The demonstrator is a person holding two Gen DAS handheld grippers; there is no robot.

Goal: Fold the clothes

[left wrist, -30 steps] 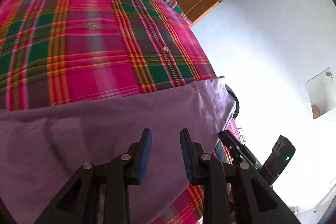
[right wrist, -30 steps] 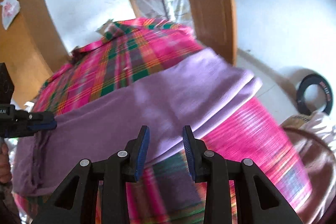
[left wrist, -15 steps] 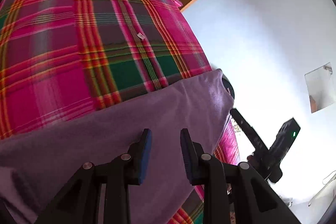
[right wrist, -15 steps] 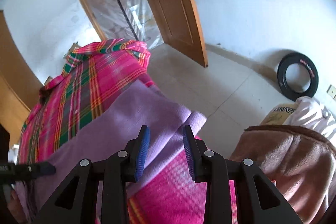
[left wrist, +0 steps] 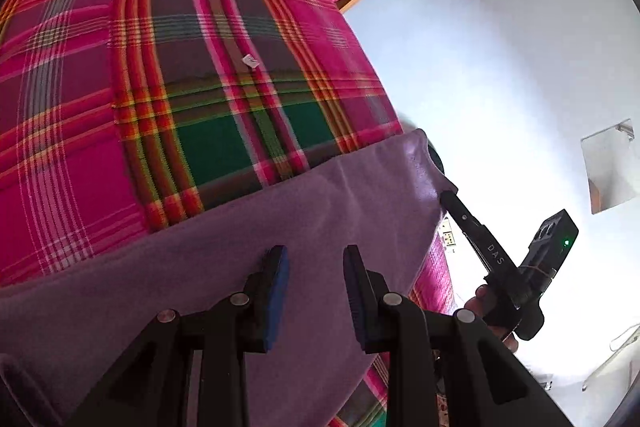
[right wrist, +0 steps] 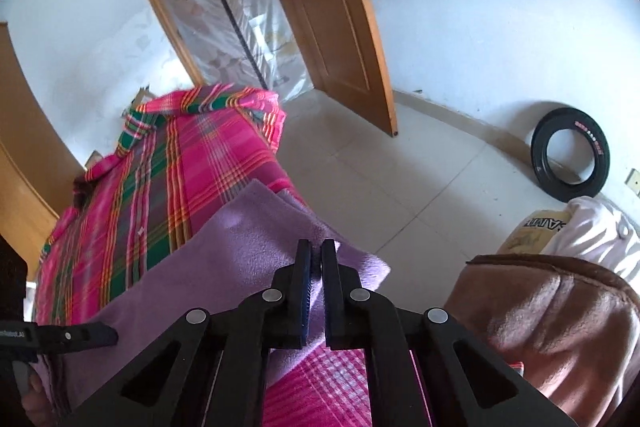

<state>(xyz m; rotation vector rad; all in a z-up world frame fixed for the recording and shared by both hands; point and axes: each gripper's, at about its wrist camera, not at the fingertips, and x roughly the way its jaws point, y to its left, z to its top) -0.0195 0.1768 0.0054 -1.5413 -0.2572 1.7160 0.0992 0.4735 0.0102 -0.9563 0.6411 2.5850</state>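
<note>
Plaid-covered bed [left wrist: 200,75] carries a lilac fleece garment [left wrist: 248,251] across its near end. Right hand-held gripper [right wrist: 316,267] is clenched on its right corner; left hand-held gripper [left wrist: 314,291] is released above it. Corners are best kept aligned, cloth taut.

Fuzzy matt lilac fleece cloth [right wrist: 256,251] lies on the woven pink-and-green plaid cotton bedsheet [left wrist: 160,67]. Beyond the sheet there's a glossy varnished brown wooden door [right wrist: 332,27] and a matt black rubber tyre [right wrist: 570,155].

Home bedroom: plaid bedspread [right wrist: 200,163], wooden door [right wrist: 332,23], tiled floor [right wrist: 380,179]
</note>
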